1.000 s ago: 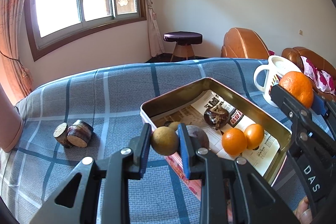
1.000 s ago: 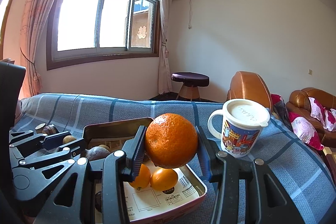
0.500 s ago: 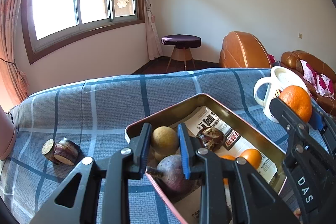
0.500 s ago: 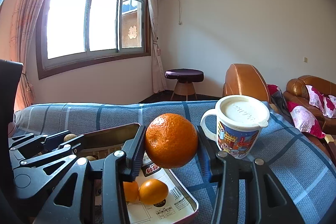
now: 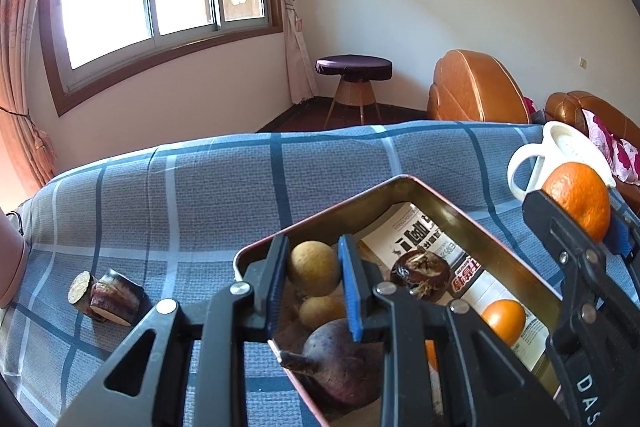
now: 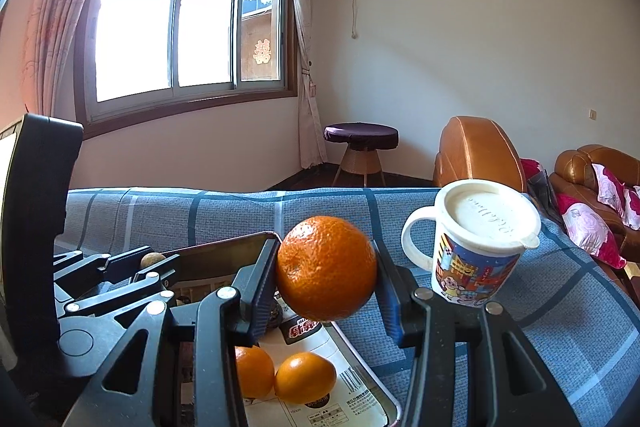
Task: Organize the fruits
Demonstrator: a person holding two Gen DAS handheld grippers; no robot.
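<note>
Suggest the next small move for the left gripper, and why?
Probably lower a touch and open. The left gripper is shut on a small tan round fruit just inside the near corner of the metal tin, directly above another tan fruit and a purple beet-like root, so releasing there groups like with like.

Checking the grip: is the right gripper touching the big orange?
Touching. The right wrist view shows the right gripper with both pads pressed against the big orange, lifted clear.

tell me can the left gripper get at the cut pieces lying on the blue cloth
Probably not yet: the left gripper is shut on a small brown fruit, though the cloth around the cut pieces looks free.
</note>
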